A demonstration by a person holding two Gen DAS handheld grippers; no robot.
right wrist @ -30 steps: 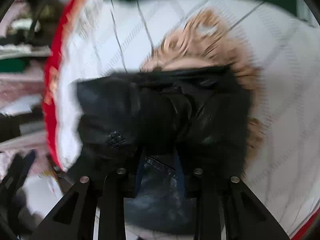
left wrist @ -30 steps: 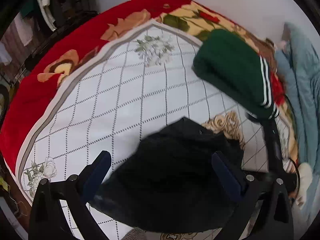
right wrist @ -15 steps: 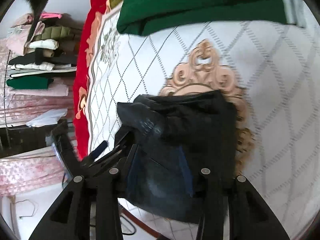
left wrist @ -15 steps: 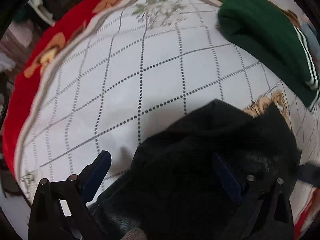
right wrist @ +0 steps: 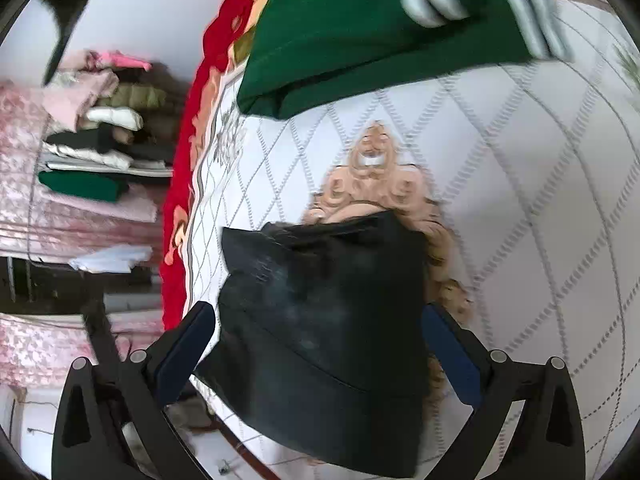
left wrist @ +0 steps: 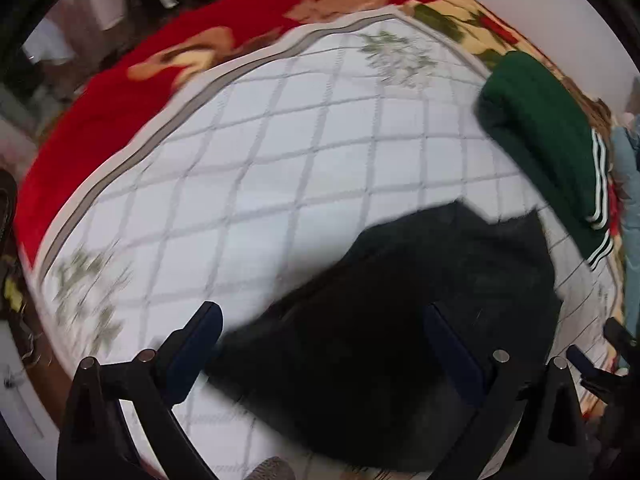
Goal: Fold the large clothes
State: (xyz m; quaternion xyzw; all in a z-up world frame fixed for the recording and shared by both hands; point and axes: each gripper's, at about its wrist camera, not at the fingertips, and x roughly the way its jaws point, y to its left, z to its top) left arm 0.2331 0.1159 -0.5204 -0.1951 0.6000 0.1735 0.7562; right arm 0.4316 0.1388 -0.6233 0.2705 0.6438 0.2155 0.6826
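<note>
Black garment (right wrist: 332, 320) lay folded in a compact bundle on the bed (right wrist: 540, 200), over the tan ornament print; its long axis ran away from the right-wrist camera. Right gripper (right wrist: 318, 344) was spread wide above it, holding nothing. Left gripper (left wrist: 320, 344) was also wide, empty, over the same bundle (left wrist: 400, 320). Green garment (left wrist: 548, 140) lay folded well apart, near the bed's far edge.

A bed (left wrist: 280, 168) is wearing a white quilted cover with a red floral border. A folded black garment (right wrist: 332, 320) is lying near its edge, a folded green garment (left wrist: 548, 136) resting farther in.
</note>
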